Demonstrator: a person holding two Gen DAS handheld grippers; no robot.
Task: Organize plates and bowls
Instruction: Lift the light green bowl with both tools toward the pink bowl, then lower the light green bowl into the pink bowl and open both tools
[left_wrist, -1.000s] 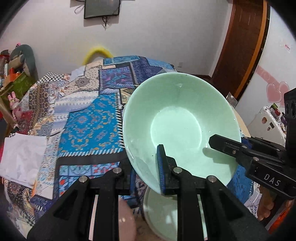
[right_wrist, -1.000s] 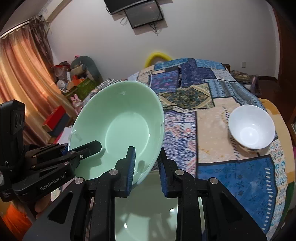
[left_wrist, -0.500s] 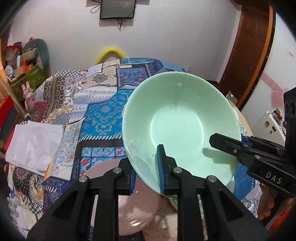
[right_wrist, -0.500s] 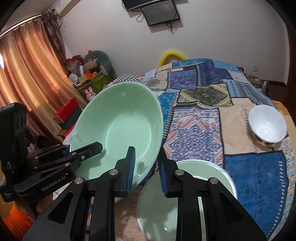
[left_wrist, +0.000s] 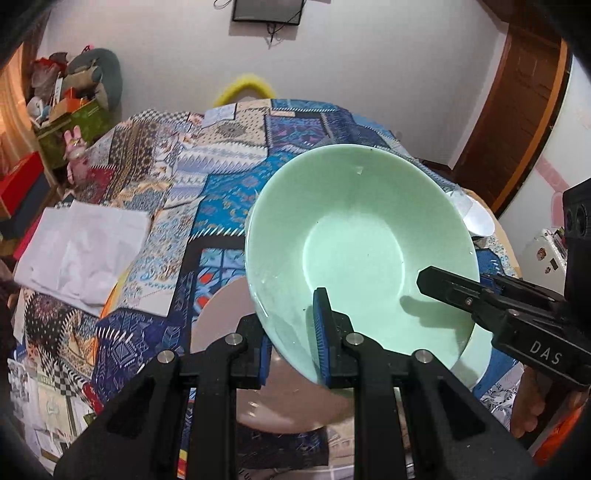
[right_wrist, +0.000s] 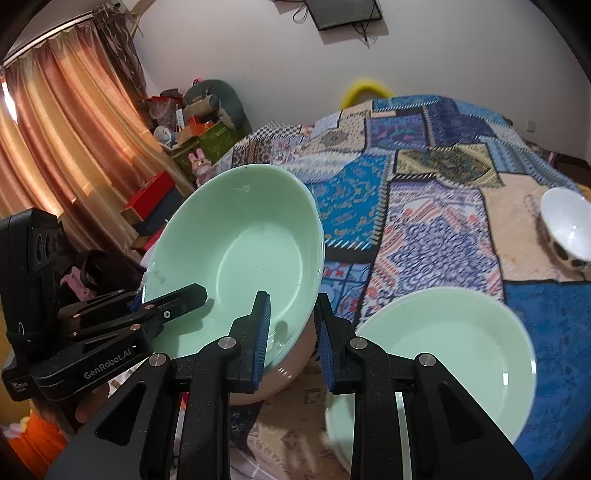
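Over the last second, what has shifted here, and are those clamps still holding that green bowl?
Both hand-held grippers, left and right, have carried the pale green ceramic bowl sideways: it hung over the second pale green bowl on the patchwork cloth, and now hangs over a pinkish-brown plate. Unchanged: both still clamp its rim, and the small white bowl has stayed put.

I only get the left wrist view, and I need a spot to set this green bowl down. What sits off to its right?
Observer: A second green dish lies on the cloth, just right of the held green bowl.
Operator: Anything beyond that?
Observer: A white bowl with dark spots on its outside stands farther back, apart from the dish.
Operator: Is the right claw properly on the rim?
Observer: Yes. The right claw has one pad inside the wall and one outside.
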